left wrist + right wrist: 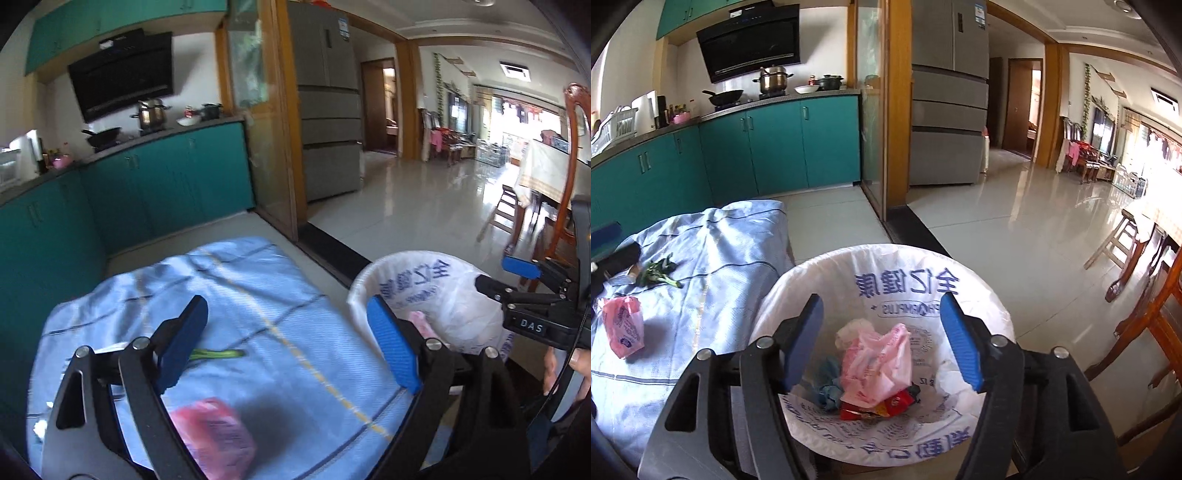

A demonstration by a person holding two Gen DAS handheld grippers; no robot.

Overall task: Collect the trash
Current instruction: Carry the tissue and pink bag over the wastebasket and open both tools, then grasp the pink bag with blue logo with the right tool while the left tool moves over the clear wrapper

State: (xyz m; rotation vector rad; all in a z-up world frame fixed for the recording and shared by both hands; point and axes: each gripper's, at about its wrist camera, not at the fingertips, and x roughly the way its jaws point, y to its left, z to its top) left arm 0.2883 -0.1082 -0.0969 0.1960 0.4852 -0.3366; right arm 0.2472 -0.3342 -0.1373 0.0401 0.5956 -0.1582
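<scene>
My left gripper (284, 306) stands open over a table under a light blue checked cloth (258, 280), with nothing between its blue pads. Below it lie a pink plastic bag (214, 432) and a green vegetable stalk (218, 354). To the right stands a bin lined with a white printed bag (406, 280). My right gripper (881, 302) hangs open above that bin (905, 280), holding nothing. Inside the bin lie a pink bag (875, 362), a red wrapper (886, 406) and a crumpled blue scrap (827, 384). The right wrist view also shows the table's pink bag (622, 328) and stalk (659, 275).
Teal kitchen cabinets (775, 147) run behind the table, with pots on the counter. A grey fridge (949, 110) stands past a wooden door frame. Wooden chairs (1152, 314) and a stool (1123, 243) stand on the shiny tiled floor to the right. A hand (576, 369) holds the right gripper.
</scene>
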